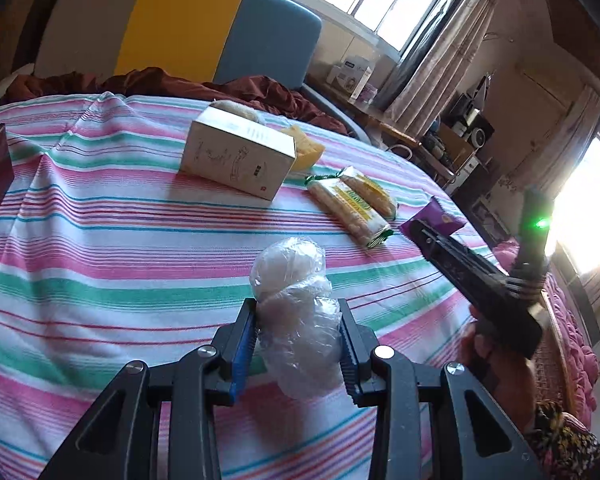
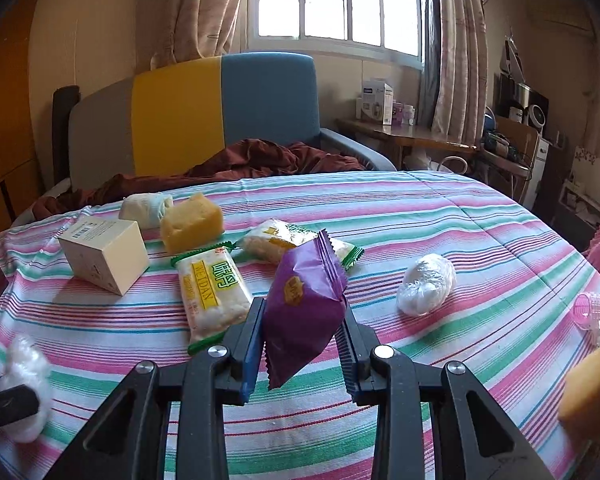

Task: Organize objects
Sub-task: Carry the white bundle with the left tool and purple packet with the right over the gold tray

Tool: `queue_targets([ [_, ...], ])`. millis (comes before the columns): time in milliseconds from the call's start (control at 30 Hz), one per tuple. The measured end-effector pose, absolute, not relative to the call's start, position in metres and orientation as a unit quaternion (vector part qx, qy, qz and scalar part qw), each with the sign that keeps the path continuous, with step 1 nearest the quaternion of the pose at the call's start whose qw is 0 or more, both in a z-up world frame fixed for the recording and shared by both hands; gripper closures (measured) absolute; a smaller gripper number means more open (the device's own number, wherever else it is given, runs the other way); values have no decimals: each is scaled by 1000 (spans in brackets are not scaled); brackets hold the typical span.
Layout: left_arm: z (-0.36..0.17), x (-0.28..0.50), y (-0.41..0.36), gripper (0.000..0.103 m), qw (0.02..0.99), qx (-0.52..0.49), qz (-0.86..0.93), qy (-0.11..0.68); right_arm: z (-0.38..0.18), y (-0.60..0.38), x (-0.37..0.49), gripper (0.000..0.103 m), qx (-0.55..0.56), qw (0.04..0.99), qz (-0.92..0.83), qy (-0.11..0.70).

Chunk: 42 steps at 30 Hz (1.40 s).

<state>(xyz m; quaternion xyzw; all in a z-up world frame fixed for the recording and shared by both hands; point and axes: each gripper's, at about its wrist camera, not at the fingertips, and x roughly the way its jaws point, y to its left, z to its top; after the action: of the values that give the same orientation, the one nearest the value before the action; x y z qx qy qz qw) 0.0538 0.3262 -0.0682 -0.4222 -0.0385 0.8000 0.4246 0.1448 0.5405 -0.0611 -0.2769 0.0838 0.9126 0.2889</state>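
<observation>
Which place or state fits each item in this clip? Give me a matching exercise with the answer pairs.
Things:
1. purple snack packet
2. plastic-wrapped white bundle
3. white carton
4. yellow sponge block

Places or states:
A. lying on the striped cloth, left of the rice cracker packs
B. between the left gripper's fingers
C. between the right gripper's fingers
D. resting beside a small white roll, near the far edge

Pairs: 1-C, 2-B, 3-A, 4-D
</observation>
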Motion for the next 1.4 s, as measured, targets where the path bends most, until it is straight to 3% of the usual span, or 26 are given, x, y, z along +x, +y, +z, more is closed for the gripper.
queue_targets([
  [867, -26, 37, 174, 66, 341, -389, 852, -82, -56, 467, 132, 69, -293, 233, 926, -43],
  [1400, -33, 29, 103, 66, 287, -407, 865, -64, -3, 360, 130, 69, -215, 90, 972, 13],
])
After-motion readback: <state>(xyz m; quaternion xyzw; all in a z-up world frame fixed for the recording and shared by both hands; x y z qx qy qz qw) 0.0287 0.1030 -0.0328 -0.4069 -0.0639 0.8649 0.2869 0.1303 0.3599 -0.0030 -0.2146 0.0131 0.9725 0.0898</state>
